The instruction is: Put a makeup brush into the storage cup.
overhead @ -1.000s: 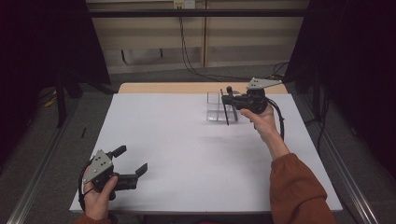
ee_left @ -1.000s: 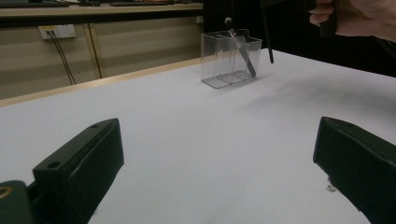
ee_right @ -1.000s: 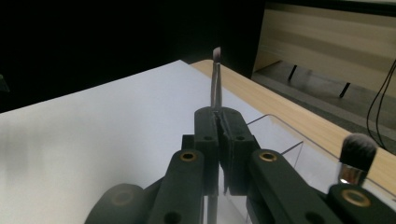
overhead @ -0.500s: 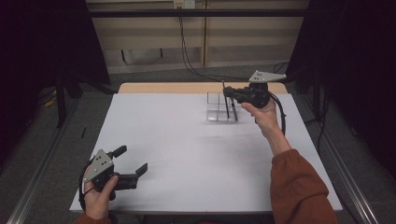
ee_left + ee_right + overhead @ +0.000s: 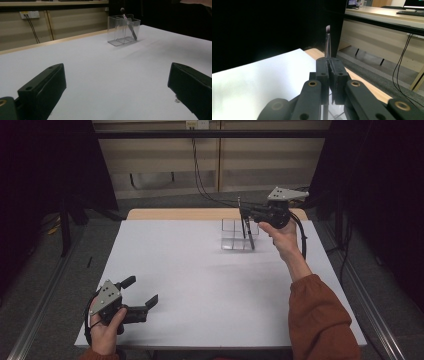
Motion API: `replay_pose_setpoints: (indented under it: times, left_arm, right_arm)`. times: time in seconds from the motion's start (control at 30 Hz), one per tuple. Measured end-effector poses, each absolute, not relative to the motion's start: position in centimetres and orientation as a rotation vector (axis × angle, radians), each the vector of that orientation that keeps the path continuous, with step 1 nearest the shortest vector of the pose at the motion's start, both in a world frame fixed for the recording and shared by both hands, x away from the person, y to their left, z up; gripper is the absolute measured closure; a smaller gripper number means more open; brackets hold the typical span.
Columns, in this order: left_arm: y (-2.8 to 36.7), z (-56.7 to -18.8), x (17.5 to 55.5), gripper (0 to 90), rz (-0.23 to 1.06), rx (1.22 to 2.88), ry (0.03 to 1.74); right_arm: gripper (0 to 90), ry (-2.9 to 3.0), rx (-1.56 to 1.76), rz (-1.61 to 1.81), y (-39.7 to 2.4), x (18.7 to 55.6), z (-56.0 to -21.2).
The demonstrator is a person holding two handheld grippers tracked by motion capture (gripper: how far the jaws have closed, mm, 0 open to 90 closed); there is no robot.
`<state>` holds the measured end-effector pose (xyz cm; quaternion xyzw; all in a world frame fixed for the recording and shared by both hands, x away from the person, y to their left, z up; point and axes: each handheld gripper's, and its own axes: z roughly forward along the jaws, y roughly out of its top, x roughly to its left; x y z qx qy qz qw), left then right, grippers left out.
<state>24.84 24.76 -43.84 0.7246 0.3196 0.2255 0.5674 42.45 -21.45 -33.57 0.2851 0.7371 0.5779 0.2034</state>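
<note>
The right hand-held gripper [image 5: 243, 213] is clenched on a slim makeup brush [image 5: 247, 232] over the clear organizer [image 5: 235, 236], far right on the desk [image 5: 200, 285]. The brush looks light, stiff and slippery; mid-handle suits it. The left hand-held gripper [image 5: 142, 292] rests released.

Dim room, dark at both sides of high view; white table [image 5: 200, 270] lit evenly from above, soft faint shadows. Slightly grainy, soft overall. Close jaws blurred in left gripper view. Right gripper view: black left background, brush tip [image 5: 327, 29] out of focus.
</note>
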Motion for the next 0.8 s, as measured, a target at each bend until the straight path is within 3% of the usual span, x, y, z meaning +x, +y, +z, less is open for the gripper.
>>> replay_pose_setpoints:
  times: [0.8]
  left_arm:
    - [24.8, -43.8, 24.8, 1.8, 0.533, 1.703, 0.748]
  right_arm:
    - [86.1, 1.942, 0.91, 1.554, -23.2, 44.1, -33.5]
